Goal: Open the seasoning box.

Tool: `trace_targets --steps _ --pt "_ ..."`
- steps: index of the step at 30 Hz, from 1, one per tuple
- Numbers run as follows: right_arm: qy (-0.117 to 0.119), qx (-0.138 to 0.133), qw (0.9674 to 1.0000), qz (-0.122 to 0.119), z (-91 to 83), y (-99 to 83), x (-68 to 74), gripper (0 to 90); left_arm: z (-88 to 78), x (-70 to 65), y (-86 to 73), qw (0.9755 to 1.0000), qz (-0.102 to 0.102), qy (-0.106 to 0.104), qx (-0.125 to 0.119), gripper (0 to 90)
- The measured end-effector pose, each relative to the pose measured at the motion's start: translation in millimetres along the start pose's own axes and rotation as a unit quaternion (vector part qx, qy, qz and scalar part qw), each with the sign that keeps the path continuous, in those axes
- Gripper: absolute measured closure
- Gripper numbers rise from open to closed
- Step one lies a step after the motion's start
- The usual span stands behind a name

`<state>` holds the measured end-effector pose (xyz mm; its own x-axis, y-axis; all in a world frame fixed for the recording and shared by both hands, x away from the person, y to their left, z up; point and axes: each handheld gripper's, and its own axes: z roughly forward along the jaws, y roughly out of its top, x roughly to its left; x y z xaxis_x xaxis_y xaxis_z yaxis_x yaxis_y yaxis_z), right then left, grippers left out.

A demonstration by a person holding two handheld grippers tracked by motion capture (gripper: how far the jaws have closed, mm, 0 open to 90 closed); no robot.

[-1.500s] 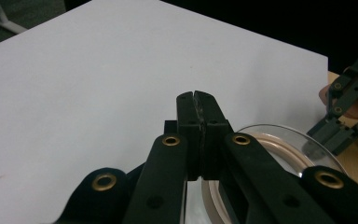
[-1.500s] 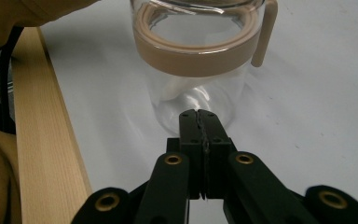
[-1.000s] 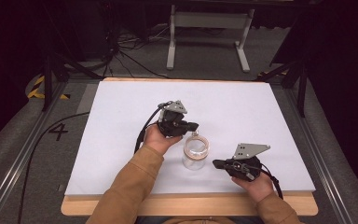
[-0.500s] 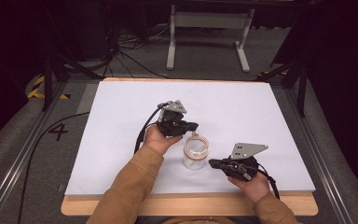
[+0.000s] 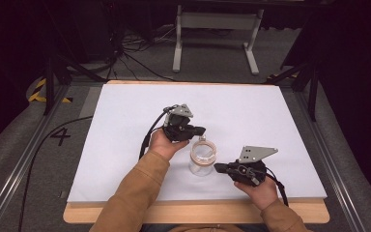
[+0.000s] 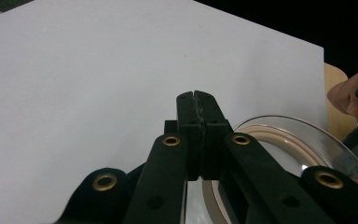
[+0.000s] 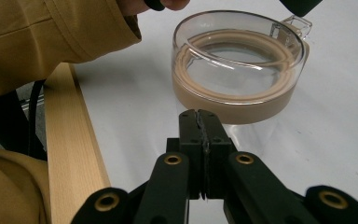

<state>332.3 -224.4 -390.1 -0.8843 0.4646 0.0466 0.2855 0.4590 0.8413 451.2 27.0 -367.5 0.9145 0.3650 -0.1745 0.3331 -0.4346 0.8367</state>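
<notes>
Since a second ago the right gripper [image 5: 218, 167] has edged in toward the glass jar [image 5: 202, 158], its tips now just beside the jar's near-right wall, while the left gripper [image 5: 202, 130] and the jar itself stand where they were. Largest of all is the white table top [image 5: 125, 145], a pale sheet on a wooden board whose bare edge [image 5: 198, 212] runs along the person's side; the jar stands on it a little toward that edge from the sheet's middle. Two tan sleeves come up from the bottom — the left sleeve [image 5: 130, 193] reaches to the jar's left, and in the right gripper view it [image 7: 51, 42] lies left of the jar [image 7: 237, 65], above the wooden edge [image 7: 70, 154]. The left hand [image 5: 163, 143] holds its gripper just behind and left of the jar, tips close by the jar's far rim; whether they touch it I cannot tell. The right hand [image 5: 258, 189] holds its gripper to the jar's right, a grey three-cornered plate [image 5: 255, 153] on top. The jar is clear, with a tan seal ring around its mouth and a small clear tab at its far rim. In the left gripper view the jaws of the left gripper [image 6: 194, 95] are pressed together on nothing, the jar's rim [image 6: 303, 135] low at their right. In the right gripper view the right gripper [image 7: 196, 114] has its jaws together too — empty, tips just short of the jar's wall.
</notes>
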Motion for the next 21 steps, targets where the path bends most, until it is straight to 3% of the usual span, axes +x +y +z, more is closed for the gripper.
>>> trace_targets --steps 17,21 --pt "0.008 -0.007 0.9999 0.005 4.6 4.6 0.9 89.2 1.1 0.9 -0.5 1.0 -0.003 -0.001 -0.002 90.0" --pt "0.01 -0.017 0.9997 0.016 4.6 5.7 -1.4 89.3 1.0 1.3 -0.7 1.0 -0.005 -0.001 -0.002 90.0"
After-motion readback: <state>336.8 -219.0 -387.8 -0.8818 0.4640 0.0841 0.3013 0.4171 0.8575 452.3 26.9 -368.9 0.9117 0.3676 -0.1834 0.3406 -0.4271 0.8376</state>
